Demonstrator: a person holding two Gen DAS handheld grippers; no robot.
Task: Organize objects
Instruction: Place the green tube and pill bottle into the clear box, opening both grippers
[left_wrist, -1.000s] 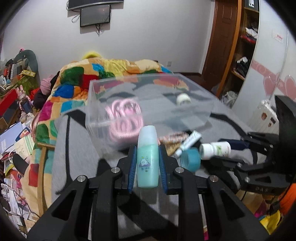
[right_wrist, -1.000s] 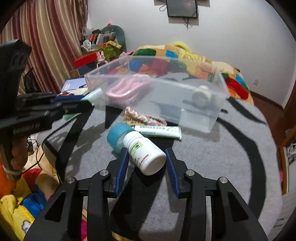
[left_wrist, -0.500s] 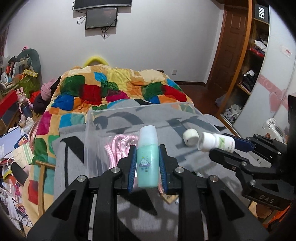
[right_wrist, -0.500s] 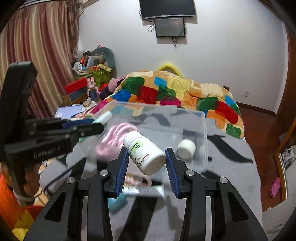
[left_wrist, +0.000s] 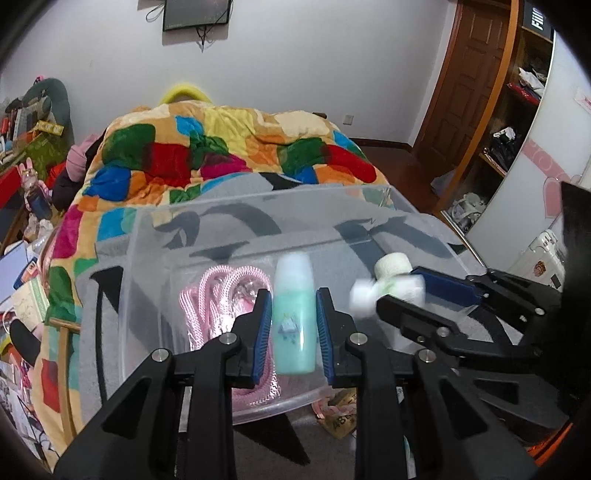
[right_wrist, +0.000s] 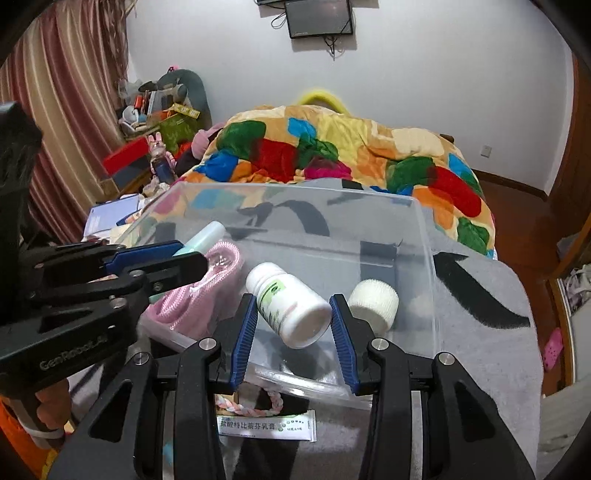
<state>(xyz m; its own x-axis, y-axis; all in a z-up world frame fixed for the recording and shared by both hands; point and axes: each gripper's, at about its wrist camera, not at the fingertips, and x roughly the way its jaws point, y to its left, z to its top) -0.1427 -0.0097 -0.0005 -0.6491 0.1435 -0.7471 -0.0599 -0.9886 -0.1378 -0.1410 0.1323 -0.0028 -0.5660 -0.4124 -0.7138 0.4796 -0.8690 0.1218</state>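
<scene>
The left gripper (left_wrist: 294, 325) clamps an upright green bottle (left_wrist: 295, 314) over the clear bin (left_wrist: 258, 206), near a pink rope (left_wrist: 218, 295) coiled inside. To its right, the right gripper (right_wrist: 293, 325) pinches a tilted white pill bottle (right_wrist: 288, 306) above the bin, beside a white roll (right_wrist: 375, 304).

The left black plastic two-finger gripper (left_wrist: 294, 325) has angular, truss-like cut-out arms, 4 round silver screws and ribbed blue pads (left_wrist: 261, 332). The right black plastic two-finger gripper (right_wrist: 293, 338) matches it, with blue ribbed pads (right_wrist: 343, 343). The left one's side reads "GenRobot.AI" in grey lettering.
</scene>
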